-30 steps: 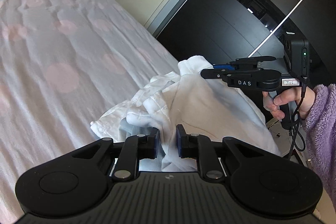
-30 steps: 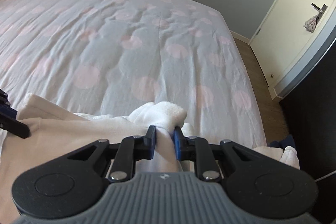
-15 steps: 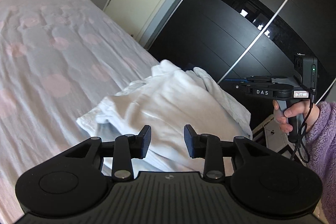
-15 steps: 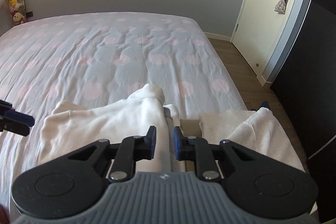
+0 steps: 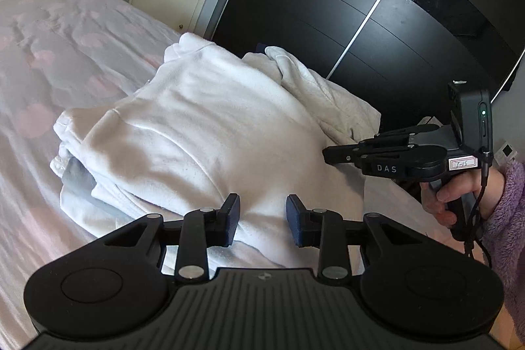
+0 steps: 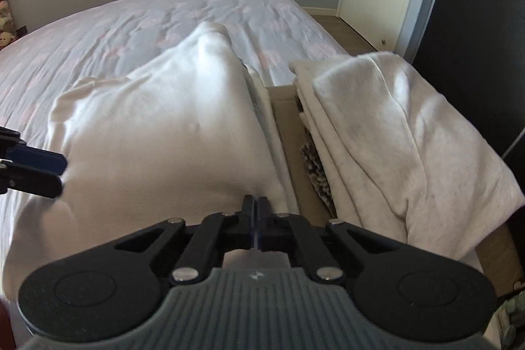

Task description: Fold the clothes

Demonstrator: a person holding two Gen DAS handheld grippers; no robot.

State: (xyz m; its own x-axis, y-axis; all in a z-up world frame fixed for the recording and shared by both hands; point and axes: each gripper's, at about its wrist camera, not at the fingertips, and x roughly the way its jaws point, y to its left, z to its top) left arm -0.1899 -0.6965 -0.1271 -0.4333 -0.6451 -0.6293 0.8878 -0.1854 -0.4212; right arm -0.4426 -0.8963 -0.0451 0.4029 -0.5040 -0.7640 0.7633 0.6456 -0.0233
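White garment (image 5: 210, 127) folded on bed (image 5: 42, 61), just ahead of both | left gripper (image 5: 262, 220) spread, closing, empty | right gripper (image 6: 255, 212) pressed together, empty

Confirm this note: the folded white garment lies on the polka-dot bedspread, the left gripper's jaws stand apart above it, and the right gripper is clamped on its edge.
One error. In the right wrist view the right gripper has its jaws shut on each other with no cloth between them. The rest holds: the folded white garment lies on the polka-dot bedspread, and the left gripper has its jaws apart above it, now closing.
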